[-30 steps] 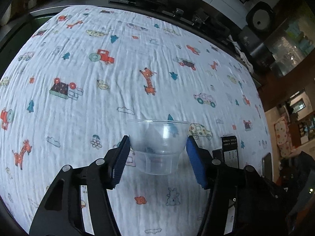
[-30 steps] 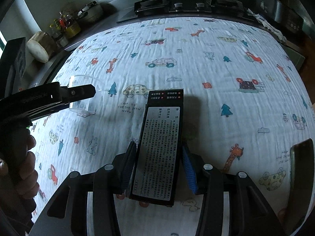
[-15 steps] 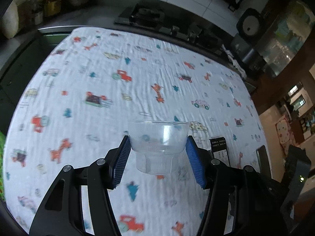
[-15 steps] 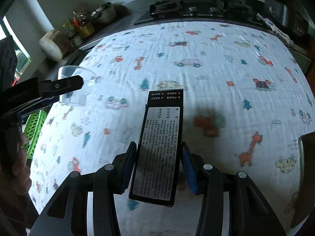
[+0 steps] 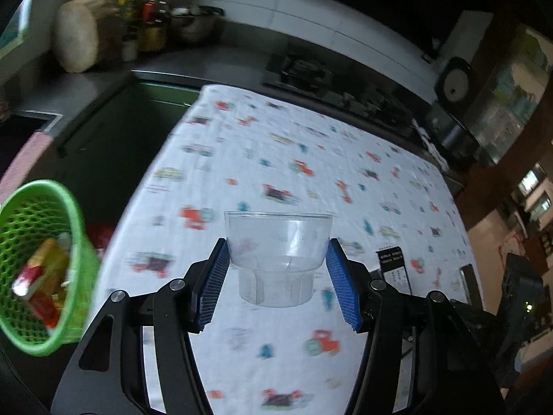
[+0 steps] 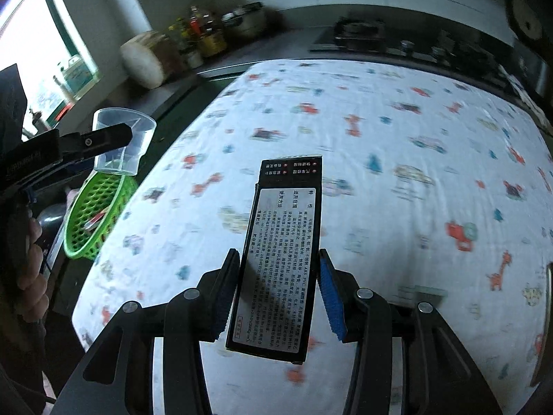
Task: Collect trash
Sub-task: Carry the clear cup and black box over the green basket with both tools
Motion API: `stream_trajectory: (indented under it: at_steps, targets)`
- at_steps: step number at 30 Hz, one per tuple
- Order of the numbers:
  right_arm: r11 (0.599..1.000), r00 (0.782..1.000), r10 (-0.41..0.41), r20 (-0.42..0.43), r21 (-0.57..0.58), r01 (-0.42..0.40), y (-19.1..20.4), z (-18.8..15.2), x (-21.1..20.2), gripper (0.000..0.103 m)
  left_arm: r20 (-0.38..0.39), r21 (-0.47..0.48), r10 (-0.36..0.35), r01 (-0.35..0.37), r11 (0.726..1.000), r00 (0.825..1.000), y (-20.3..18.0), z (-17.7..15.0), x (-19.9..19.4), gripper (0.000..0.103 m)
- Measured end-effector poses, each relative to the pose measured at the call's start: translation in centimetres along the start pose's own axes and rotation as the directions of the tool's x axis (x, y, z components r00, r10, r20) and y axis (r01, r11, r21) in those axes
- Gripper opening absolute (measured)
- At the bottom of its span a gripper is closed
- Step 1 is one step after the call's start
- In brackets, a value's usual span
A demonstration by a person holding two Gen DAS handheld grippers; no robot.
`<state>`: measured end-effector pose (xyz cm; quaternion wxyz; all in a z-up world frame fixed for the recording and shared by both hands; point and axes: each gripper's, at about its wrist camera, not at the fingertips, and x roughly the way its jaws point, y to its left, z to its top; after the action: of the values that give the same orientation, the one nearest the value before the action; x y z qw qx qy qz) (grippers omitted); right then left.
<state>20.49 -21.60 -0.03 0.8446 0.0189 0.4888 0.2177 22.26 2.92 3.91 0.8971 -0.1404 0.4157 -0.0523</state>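
Observation:
My left gripper (image 5: pixel 276 276) is shut on a clear plastic cup (image 5: pixel 278 259), upright and lifted above the patterned cloth (image 5: pixel 311 159). The right wrist view shows that cup (image 6: pixel 121 145) held just above a green mesh basket (image 6: pixel 93 214) beside the table's left edge. The left wrist view has the basket (image 5: pixel 38 266) at far left, with red and yellow wrappers inside. My right gripper (image 6: pixel 278 290) is shut on a flat black box (image 6: pixel 280 256) with a printed label, raised over the cloth (image 6: pixel 380 138). The box's end (image 5: pixel 392 259) peeks in at the lower right of the left wrist view.
A dark kitchen counter with bottles (image 6: pixel 204 38), a round wooden block (image 6: pixel 145 58) and a gas hob (image 6: pixel 359 34) runs behind the table. A person's hand (image 6: pixel 31 266) holds the left gripper's handle. A dark chair back (image 5: pixel 470 283) stands at the table's right side.
Both grippers rose and swung left toward the table's left edge with their loads. The green basket came into both views, and the cup now hangs over it.

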Motion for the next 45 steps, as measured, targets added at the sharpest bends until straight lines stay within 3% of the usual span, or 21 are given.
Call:
stream_trajectory:
  at_steps: [12,26,34,45]
  targets:
    - [0.987,0.997,0.075,-0.035,-0.139,-0.079,10.8,1.2,3.0,0.044,0.056,-0.131,0.109,-0.101,0.986,0.992,12.4,-1.1,-6.0,0.057]
    - [0.952,0.983,0.158,-0.092,-0.249,-0.176,22.6,2.0,7.4,0.044,0.021,-0.283,0.212,-0.198,0.938,0.977,25.3,-4.0,-8.2,0.057]
    - [0.938,0.974,0.188,-0.128,-0.272,-0.216,27.2,2.2,9.8,0.044,-0.034,-0.327,0.239,-0.236,0.915,0.971,29.7,-5.2,-7.2,0.057]
    - [0.931,0.966,0.204,-0.157,-0.275,-0.241,30.0,3.0,12.5,0.044,-0.063,-0.393,0.229,-0.235,0.889,0.971,33.2,-6.1,-6.3,0.059]
